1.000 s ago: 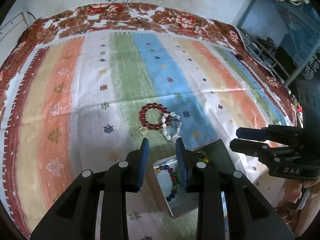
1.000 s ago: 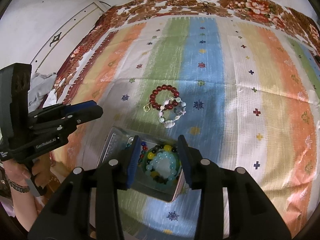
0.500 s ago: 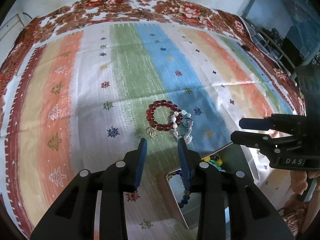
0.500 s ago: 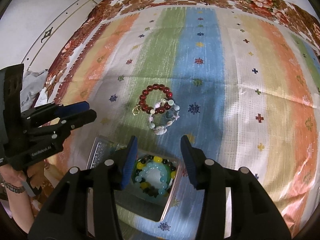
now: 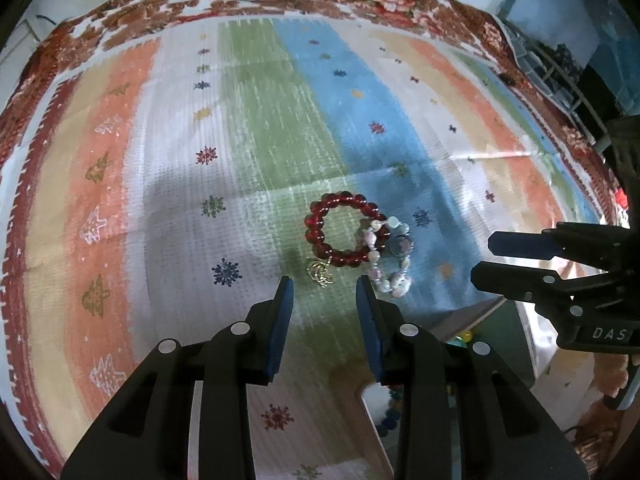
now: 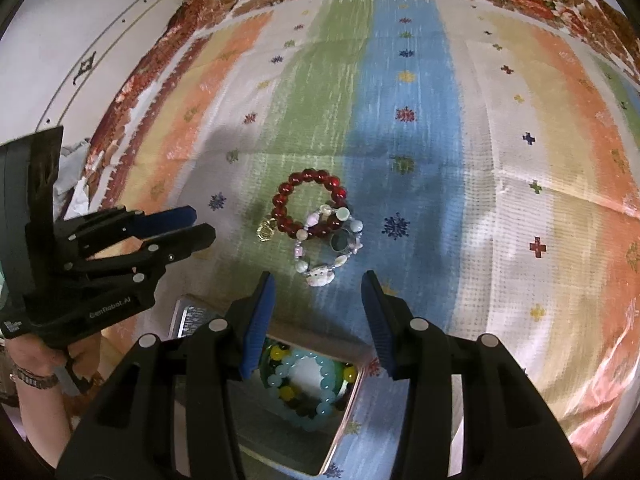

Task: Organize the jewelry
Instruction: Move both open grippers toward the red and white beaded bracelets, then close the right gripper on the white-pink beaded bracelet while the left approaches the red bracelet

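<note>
The right gripper [image 5: 486, 254] body carries the white lettering "DAS", cut off at the frame edge in the left wrist view; the left gripper [image 6: 202, 226] body reads "GenRobot.AI" in the right wrist view. The left gripper is held in a hand wearing a beaded wristband [image 6: 34, 378], fingers pointing inward across the striped tablecloth [image 6: 404, 92]. Its jaws stand apart with nothing between them, and their tips sit just short of the gold charm [image 5: 320, 273] of the red bead bracelet [image 5: 344, 234]. The right gripper's jaws are also spread wide and empty, positioned above the metal tray [image 6: 346, 424] and aimed toward the pale bead bracelet [image 6: 328, 246]. Both bracelets lie flat on the cloth at the green and blue stripes, the pale one overlapping the red one's rim on the side nearer the tray. The tray sits just beside them, toward the cameras, and holds a light-blue bead bracelet [image 6: 316, 384] lying over a multicoloured bead bracelet [image 6: 280, 354].
</note>
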### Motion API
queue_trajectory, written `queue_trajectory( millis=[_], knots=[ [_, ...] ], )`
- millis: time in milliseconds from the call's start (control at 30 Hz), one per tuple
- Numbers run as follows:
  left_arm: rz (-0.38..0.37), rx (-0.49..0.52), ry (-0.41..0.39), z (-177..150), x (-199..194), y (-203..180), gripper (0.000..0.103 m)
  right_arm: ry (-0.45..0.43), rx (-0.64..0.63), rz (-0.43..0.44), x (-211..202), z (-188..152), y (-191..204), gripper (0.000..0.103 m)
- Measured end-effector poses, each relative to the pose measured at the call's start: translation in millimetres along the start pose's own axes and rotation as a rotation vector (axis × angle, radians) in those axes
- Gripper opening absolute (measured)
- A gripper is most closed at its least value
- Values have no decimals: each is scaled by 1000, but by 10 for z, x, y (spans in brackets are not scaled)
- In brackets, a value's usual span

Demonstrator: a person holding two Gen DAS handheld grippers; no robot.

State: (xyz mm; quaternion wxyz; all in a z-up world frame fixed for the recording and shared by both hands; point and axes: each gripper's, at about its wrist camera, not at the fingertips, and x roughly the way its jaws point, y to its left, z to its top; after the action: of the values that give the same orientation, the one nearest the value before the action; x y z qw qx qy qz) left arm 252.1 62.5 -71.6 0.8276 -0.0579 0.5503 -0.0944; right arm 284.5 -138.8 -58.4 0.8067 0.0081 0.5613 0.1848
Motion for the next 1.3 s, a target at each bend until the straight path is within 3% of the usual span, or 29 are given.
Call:
queue_trajectory(
  millis=[167, 500, 867, 1167, 1300],
  knots=[
    [-46, -21, 38, 66, 155, 65, 32, 45, -2, 5, 170, 84, -57, 46],
    [12, 26, 102, 130, 461, 98, 32, 75, 44, -2, 355, 132, -209, 47],
    [5, 27, 138, 129, 603, 128, 32, 117, 36, -15, 543, 253, -238, 47],
    [8, 13, 143, 129, 634, 160, 32, 150, 50, 30, 689, 342, -258, 47],
    [8, 10, 139, 165, 680, 161, 24, 168, 74, 45, 784, 357, -306, 47]
  ],
)
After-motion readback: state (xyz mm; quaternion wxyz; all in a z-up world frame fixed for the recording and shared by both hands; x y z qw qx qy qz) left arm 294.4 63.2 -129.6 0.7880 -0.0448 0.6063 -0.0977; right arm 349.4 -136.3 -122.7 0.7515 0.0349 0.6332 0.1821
